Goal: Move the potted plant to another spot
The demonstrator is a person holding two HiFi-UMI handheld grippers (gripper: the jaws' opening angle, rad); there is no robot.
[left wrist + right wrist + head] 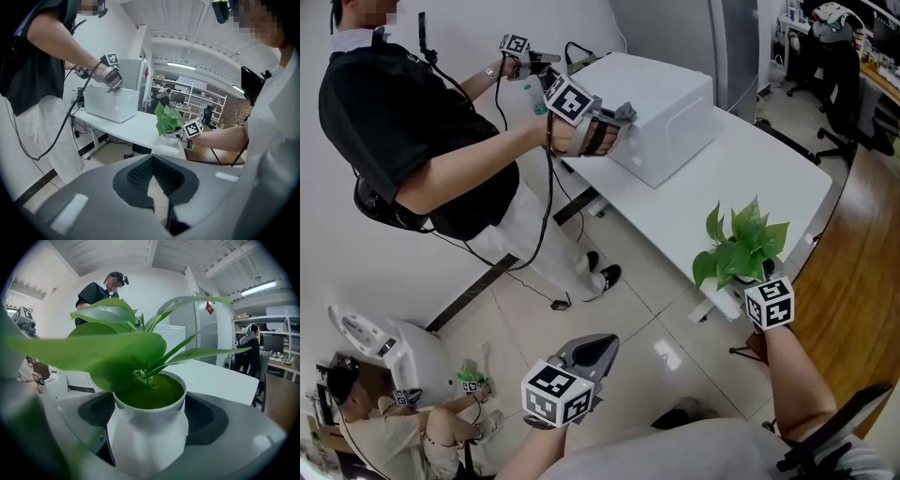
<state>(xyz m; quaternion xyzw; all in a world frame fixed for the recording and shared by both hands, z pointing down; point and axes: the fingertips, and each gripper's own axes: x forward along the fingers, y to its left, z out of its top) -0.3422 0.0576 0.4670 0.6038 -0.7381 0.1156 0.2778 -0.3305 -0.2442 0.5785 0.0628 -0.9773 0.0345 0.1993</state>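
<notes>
The potted plant (741, 246), green leaves in a white pot (150, 427), stands at the near corner of the white table (750, 169). My right gripper (742, 286) reaches in from the table's edge and stands open around the pot. In the right gripper view the pot sits between the dark pads (206, 416), with a gap showing on each side. The left gripper view shows the plant (168, 119) with my right gripper (180, 135) at its base. My left gripper (598, 345) hangs over the tiled floor, away from the table, shut and empty (154, 183).
A white box (666, 112) stands at the table's far end. Another person (422, 141) stands beside it with two grippers (581, 122) held against the box. A person sits on the floor (356, 412) by a white machine (384, 347). Office chairs (834, 84) stand at the back right.
</notes>
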